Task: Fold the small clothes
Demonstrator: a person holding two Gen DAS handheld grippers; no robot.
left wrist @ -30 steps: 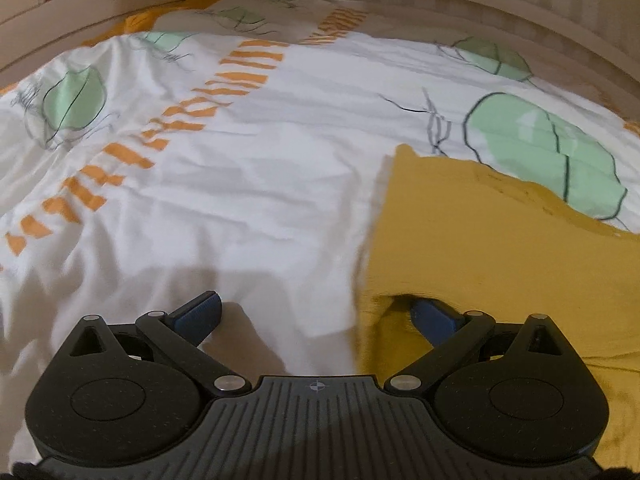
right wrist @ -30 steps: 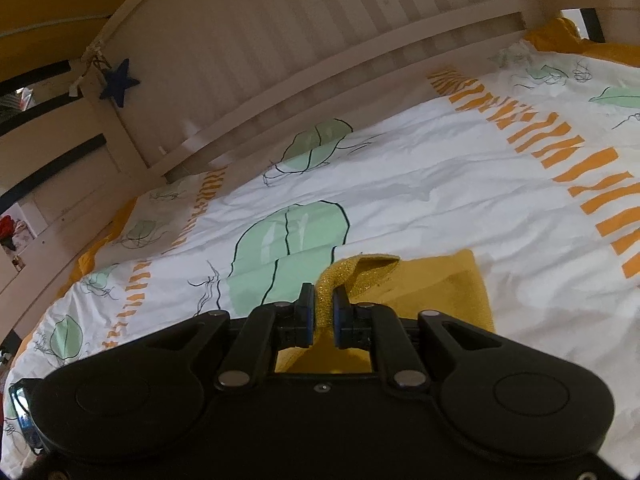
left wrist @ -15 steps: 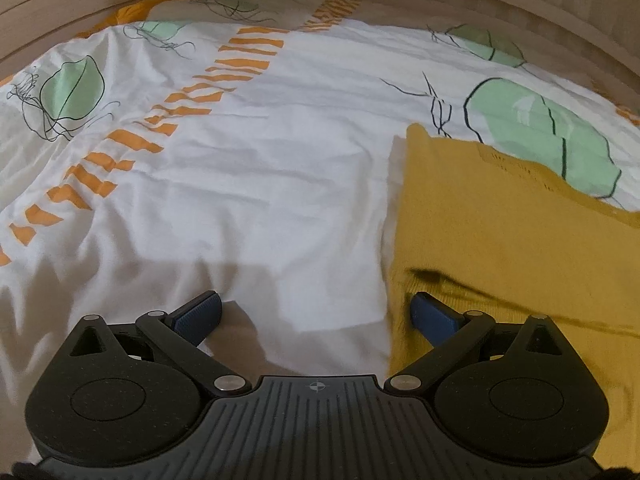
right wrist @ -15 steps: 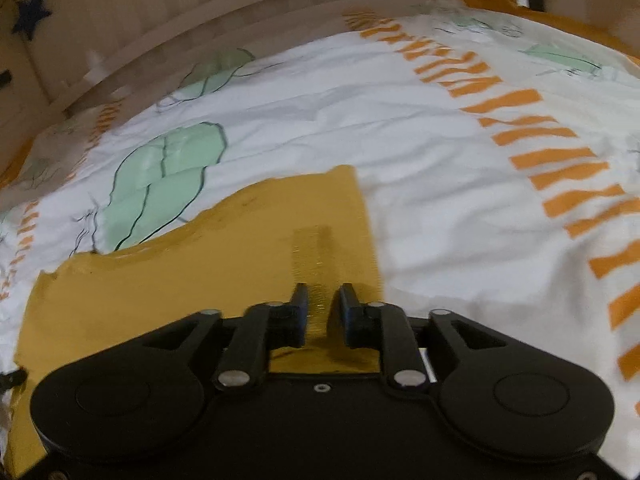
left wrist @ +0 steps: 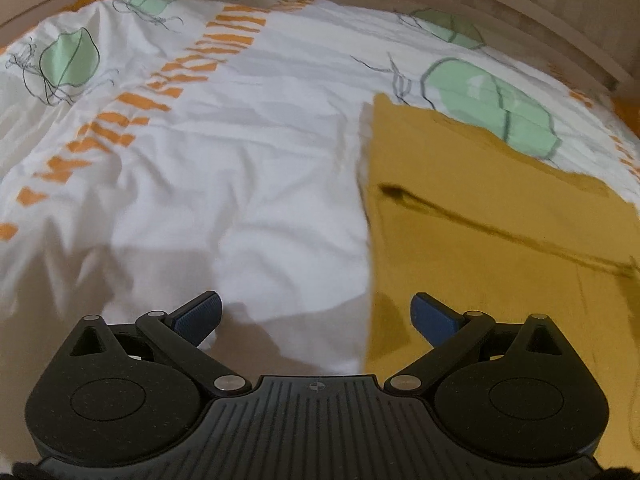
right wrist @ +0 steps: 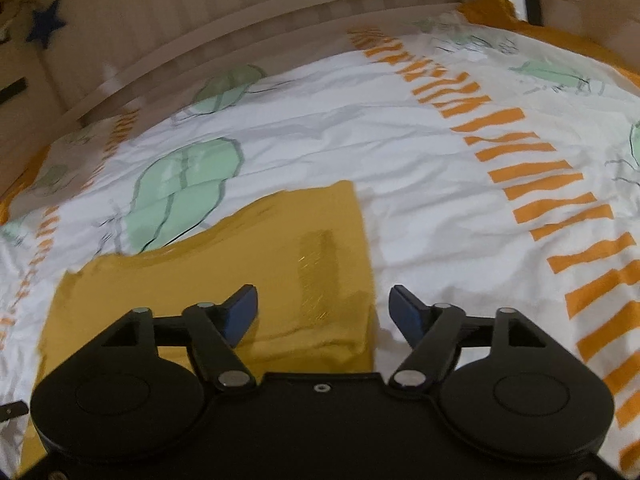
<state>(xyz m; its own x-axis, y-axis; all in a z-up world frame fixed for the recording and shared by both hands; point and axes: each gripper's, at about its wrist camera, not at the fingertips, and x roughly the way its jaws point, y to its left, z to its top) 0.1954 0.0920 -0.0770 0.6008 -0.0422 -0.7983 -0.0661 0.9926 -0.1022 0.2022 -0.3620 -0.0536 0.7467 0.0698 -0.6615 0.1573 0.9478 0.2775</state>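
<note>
A mustard-yellow small garment (left wrist: 480, 208) lies flat on the bed, folded over with a dark fold line across it. In the right wrist view the garment (right wrist: 248, 264) shows a glittery patch near its right edge. My left gripper (left wrist: 316, 316) is open and empty, with its right finger over the garment's left edge. My right gripper (right wrist: 324, 312) is open and empty, just above the garment's near right corner.
The bed cover (left wrist: 224, 152) is white with orange dashes and green leaf prints, and is wrinkled. A pale wooden slatted bed rail (right wrist: 248, 28) curves along the far side. A blue star (right wrist: 44, 26) hangs at the upper left of the rail.
My right gripper laid the lifted garment edge down flat and opened, letting it go. My left gripper stayed open and drew back a little from the garment's edge.
</note>
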